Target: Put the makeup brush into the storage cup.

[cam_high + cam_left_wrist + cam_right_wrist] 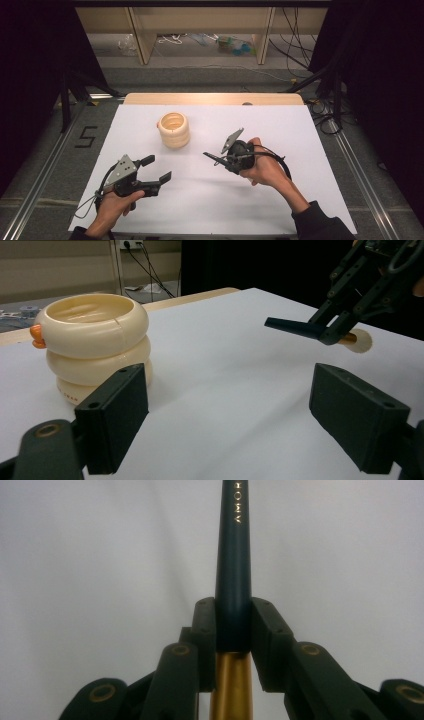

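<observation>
A slim makeup brush (233, 570), dark teal handle above a gold ferrule, is clamped by the right gripper (233, 625); the left gripper (227, 415) is held wide open

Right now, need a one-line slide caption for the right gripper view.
Right gripper clamped on a dark makeup brush handle just above its gold ferrule, over the white tabletop.

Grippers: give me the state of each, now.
Left gripper: open, nothing between its jaws.
Right gripper: shut on the brush, clamped at its dark handle.
</observation>
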A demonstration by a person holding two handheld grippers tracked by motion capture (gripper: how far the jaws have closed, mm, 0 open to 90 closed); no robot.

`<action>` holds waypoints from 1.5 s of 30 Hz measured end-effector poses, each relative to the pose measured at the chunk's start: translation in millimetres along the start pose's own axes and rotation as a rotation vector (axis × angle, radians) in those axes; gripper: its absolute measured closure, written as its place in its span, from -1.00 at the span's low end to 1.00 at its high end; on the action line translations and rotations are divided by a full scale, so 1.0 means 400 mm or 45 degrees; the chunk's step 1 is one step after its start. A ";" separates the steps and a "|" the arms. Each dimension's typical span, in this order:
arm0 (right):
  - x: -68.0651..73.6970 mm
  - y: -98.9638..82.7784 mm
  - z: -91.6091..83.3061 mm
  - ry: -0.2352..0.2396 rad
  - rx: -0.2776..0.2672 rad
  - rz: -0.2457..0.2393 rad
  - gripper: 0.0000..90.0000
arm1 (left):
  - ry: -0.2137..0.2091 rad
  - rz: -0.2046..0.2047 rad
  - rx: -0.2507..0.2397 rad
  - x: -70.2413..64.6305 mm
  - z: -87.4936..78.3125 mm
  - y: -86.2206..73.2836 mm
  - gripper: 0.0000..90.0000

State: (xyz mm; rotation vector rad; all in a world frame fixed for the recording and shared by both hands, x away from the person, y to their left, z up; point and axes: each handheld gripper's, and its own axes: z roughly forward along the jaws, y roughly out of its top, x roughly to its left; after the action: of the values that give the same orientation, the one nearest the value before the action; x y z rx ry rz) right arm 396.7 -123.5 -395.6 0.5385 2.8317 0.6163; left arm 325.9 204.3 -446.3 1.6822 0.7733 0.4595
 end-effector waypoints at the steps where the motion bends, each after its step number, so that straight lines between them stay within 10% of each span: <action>1: 0.009 -0.004 -0.001 0.003 -0.014 -0.009 0.66 | 0.007 -0.002 0.013 -0.002 -0.001 0.000 -0.65; 27: 0.121 0.019 0.012 0.077 0.025 -0.267 0.66 | -0.208 0.125 0.125 -0.083 0.067 0.005 -0.64; 45: 0.180 0.034 0.036 0.094 0.108 -0.431 0.65 | -0.381 0.276 0.403 -0.147 0.122 0.000 -0.59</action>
State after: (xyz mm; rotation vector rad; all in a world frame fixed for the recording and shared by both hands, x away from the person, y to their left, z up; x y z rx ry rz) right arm 338.7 -78.9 -410.6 0.0427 2.9302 0.4612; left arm 316.8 128.7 -452.7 2.0847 0.4612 0.2306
